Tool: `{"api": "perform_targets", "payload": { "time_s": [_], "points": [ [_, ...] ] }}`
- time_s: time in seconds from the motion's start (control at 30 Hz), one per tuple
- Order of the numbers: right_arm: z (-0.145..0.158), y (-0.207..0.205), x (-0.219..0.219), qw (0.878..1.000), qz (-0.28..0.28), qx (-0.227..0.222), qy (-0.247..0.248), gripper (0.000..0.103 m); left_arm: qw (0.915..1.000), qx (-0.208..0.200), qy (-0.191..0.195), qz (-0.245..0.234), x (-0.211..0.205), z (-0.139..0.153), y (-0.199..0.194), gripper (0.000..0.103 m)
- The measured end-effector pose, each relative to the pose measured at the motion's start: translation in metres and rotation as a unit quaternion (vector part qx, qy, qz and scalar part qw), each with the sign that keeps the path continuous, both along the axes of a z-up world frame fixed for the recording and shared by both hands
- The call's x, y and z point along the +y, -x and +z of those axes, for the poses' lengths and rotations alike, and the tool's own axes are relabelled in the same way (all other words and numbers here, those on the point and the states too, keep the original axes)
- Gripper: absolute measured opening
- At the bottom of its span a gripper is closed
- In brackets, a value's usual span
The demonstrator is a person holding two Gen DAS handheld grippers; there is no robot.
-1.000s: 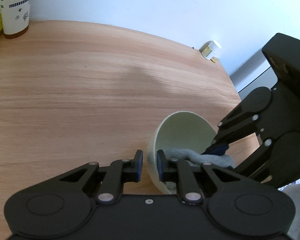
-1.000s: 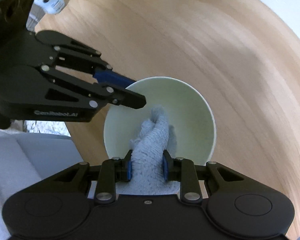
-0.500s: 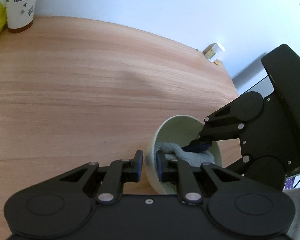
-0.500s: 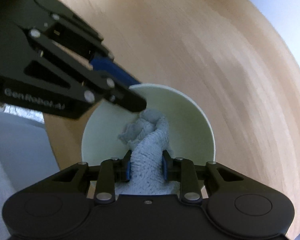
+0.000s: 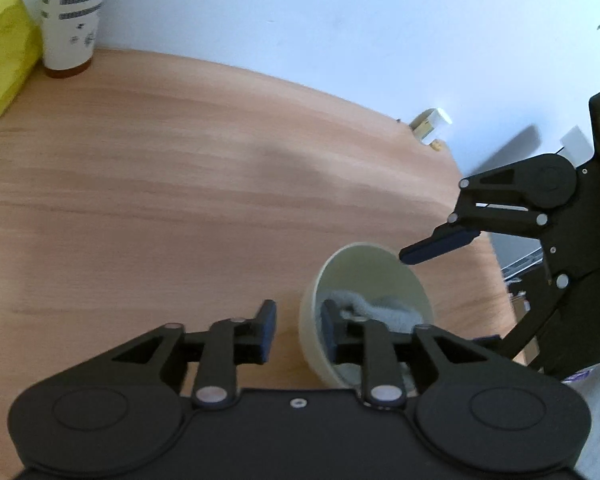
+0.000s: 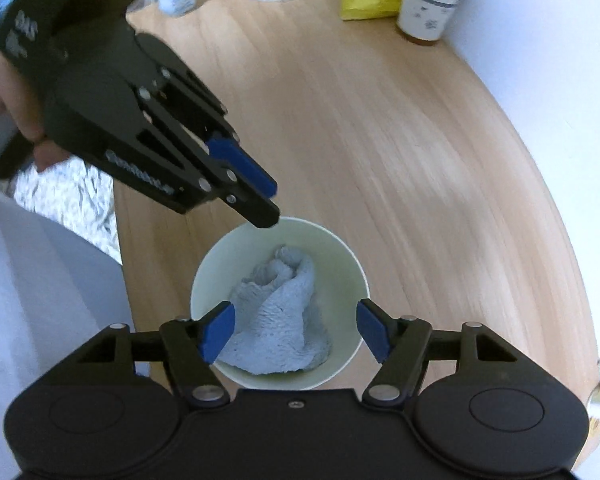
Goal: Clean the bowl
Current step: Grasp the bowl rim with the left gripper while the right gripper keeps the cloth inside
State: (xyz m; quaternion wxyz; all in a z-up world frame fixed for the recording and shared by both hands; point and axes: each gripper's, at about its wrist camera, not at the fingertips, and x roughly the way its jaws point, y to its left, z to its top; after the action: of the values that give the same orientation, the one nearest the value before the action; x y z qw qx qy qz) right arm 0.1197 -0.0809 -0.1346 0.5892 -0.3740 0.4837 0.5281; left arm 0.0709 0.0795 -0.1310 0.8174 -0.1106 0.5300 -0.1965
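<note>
A pale green bowl [image 6: 340, 264] stands on the wooden table [image 6: 420, 140] with a light blue terry cloth [image 6: 280, 320] crumpled inside it. My right gripper [image 6: 296, 334] hovers over the bowl, jaws opening wide, with the cloth lying loose below and untouched by the pads. In the left wrist view my left gripper [image 5: 298, 332] straddles the near wall of the bowl [image 5: 372, 272]. Its jaws are opening, with one finger outside and clear of the wall and the other inside by the cloth [image 5: 384, 308]. From the right wrist view, the left gripper [image 6: 266, 200] comes in from the upper left above the rim.
A patterned paper cup [image 5: 70, 20] and a yellow bag [image 5: 4, 48] stand at the far left by the wall. A small white jar [image 5: 430, 124] lies near the far right table edge. Crumpled foil [image 6: 68, 192] lies beyond the table's left edge, under a person's hand [image 6: 4, 96].
My right gripper let go of the cloth, spread its jaws and pulled up from the bowl. My left gripper released the bowl's wall. The cloth stays in the bowl.
</note>
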Motion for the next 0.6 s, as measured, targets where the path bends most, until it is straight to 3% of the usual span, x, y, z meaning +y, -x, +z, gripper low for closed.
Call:
{"api": "perform_targets", "payload": {
  "time_s": [0.13,0.23,0.3,0.4,0.47,0.53,0.6],
  "points": [
    [-0.027,0.013,0.004,1.000,0.019,0.020,0.002,0.069,0.9998,0.007,-0.001,0.016,-0.001,0.004,0.015,0.052],
    [-0.028,0.003,0.001,0.998,-0.012,0.060,0.004,0.056,0.9995,0.010,-0.002,0.031,0.000,0.006,0.023,0.052],
    [-0.035,-0.002,0.000,0.997,-0.022,0.069,0.011,0.040,0.9991,0.014,-0.001,0.040,0.003,0.006,0.029,0.052],
    [-0.040,-0.010,0.000,0.996,-0.028,0.076,0.020,0.032,0.9982,0.016,-0.003,0.057,0.009,0.007,0.038,0.052],
    [-0.042,-0.016,0.000,0.996,-0.029,0.083,0.023,0.032,0.9974,0.021,0.016,0.068,0.012,0.007,0.042,0.049],
    [-0.035,-0.013,-0.003,0.996,-0.028,0.082,0.025,0.032,0.9974,0.025,0.025,0.063,0.011,0.007,0.045,0.030],
    [-0.036,-0.010,-0.001,0.997,-0.015,0.067,0.029,0.032,0.9977,0.026,0.018,0.059,0.008,0.007,0.046,0.030]
  ]
}}
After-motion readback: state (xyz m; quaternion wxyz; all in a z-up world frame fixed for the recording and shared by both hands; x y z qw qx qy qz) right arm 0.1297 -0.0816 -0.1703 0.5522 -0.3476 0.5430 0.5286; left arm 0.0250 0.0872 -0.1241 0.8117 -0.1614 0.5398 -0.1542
